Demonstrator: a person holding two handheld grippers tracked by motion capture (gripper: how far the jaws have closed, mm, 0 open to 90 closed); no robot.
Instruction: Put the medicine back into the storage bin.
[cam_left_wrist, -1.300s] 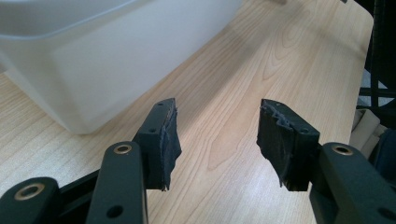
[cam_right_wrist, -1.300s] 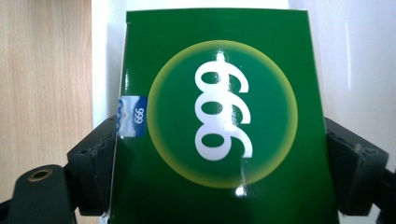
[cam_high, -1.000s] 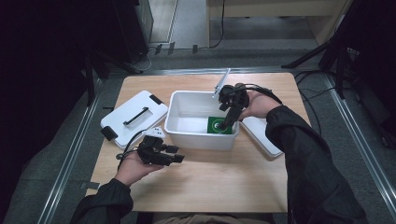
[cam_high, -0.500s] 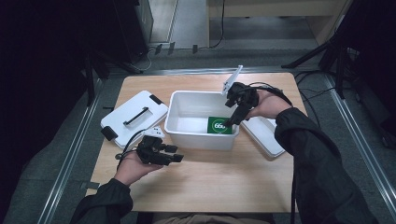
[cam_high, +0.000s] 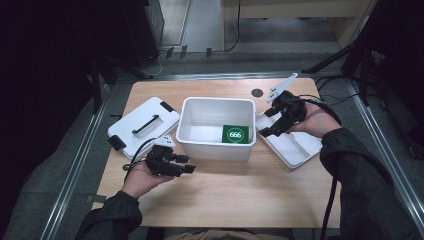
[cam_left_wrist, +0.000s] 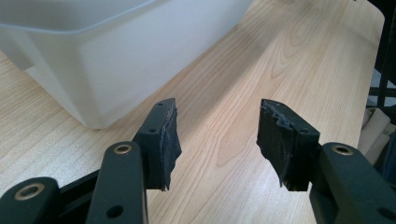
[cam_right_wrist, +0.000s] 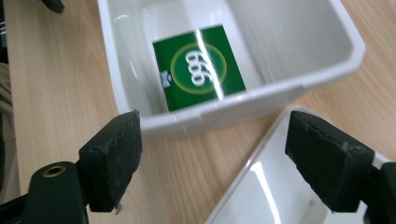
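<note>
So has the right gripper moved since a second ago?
Yes. The right gripper has drawn out of the white bin to its right, over the white tray; its jaws, empty, have just been closing slightly.

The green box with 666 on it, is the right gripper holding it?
No, the green box lies on the floor of the white bin while the right gripper hangs outside the bin with nothing between its fingers.

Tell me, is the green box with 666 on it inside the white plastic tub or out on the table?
Inside. The green box lies flat on the bottom of the white plastic tub, against one wall, with nothing gripping it.
</note>
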